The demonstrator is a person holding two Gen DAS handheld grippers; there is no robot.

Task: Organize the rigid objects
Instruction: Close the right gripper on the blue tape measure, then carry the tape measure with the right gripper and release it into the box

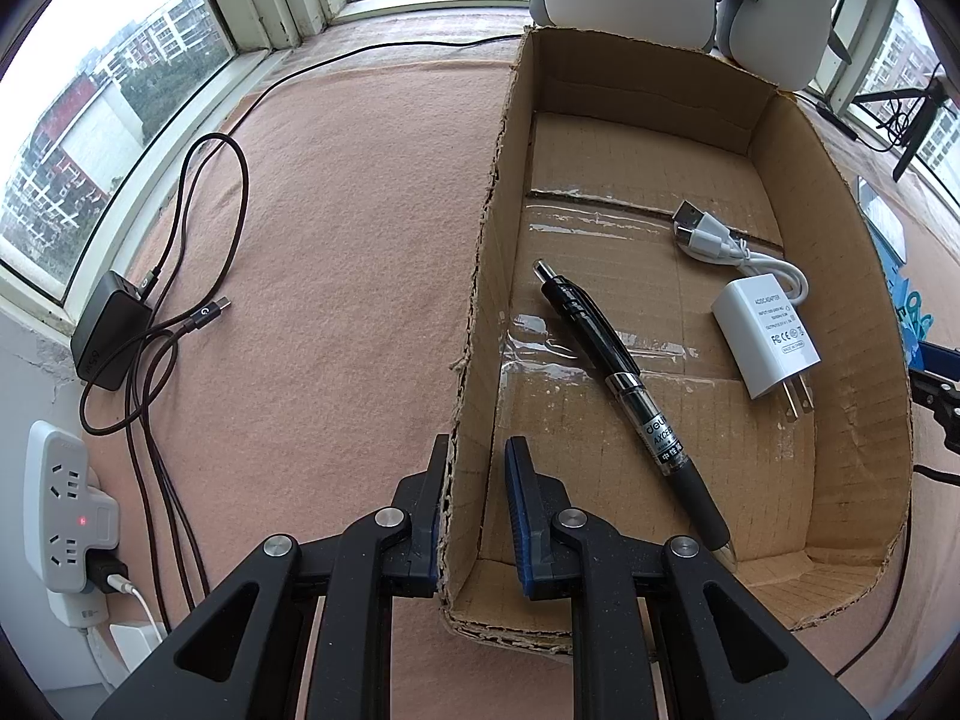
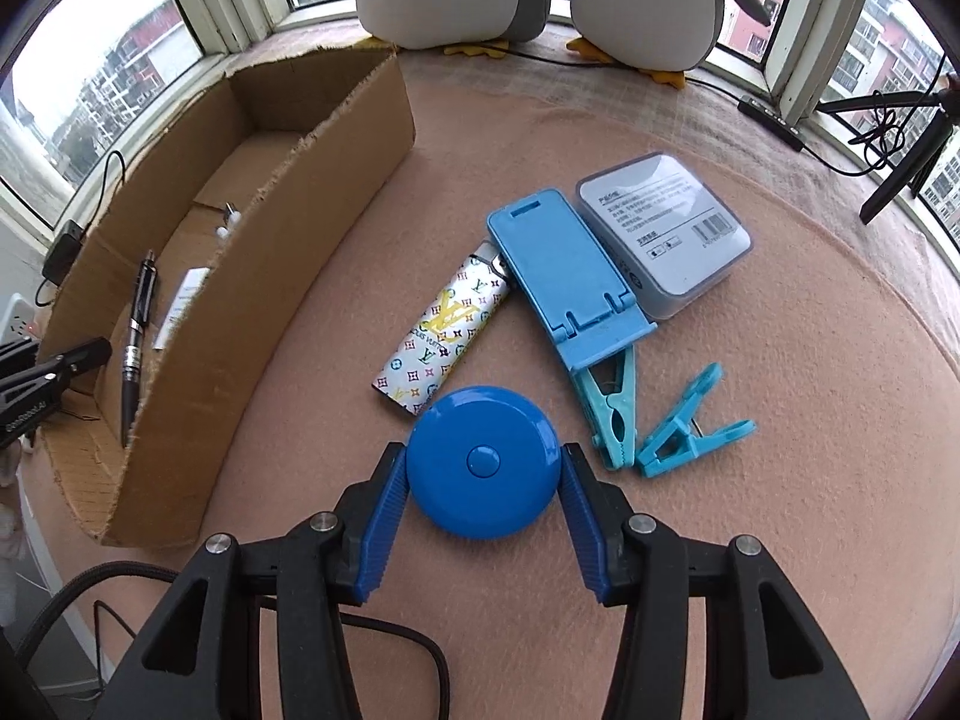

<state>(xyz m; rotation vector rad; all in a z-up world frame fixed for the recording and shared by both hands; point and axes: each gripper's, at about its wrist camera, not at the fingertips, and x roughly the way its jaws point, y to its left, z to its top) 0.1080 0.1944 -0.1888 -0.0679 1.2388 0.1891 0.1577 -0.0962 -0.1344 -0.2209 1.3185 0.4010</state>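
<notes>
The left tool (image 1: 474, 480) is clenched on the near left wall of the box (image 1: 840, 276), one pad outside and one inside, steadying it. The right tool (image 2: 483, 468) straddles the blue round case (image 2: 483, 462), a tape-measure-like disc with a centre button; its pads sit against the disc's two sides, so it looks like a grip on the disc, which appears to rest on the bench near the front edge, just right of the box.

Progress looks like about a third. Two things already lie in the box: a black pen (image 1: 636, 402) diagonally along the left half, and a white charger (image 1: 765, 339) with its coiled USB cable (image 1: 720, 240) toward the right wall. Left outside, in the middle of the bench beside the box's right wall, are the disc, a patterned lighter (image 2: 441, 339), a blue phone stand (image 2: 570, 282) partly over a grey lidded box (image 2: 666, 234), and two teal clips (image 2: 648, 420), one tucked under the stand's foot.

Readable writing: the pen's barrel reads "deli", with further small lettering and Chinese characters below. The charger is marked "AC/DC ADAPTER", "FC", "CE" and "MADE IN CHINA". The lighter carries an "LV" monogram print. The grey box's label has Chinese text and a barcode, too small to read. A black adapter (image 1: 111, 330) at the bench's left edge shows "65W".
</notes>
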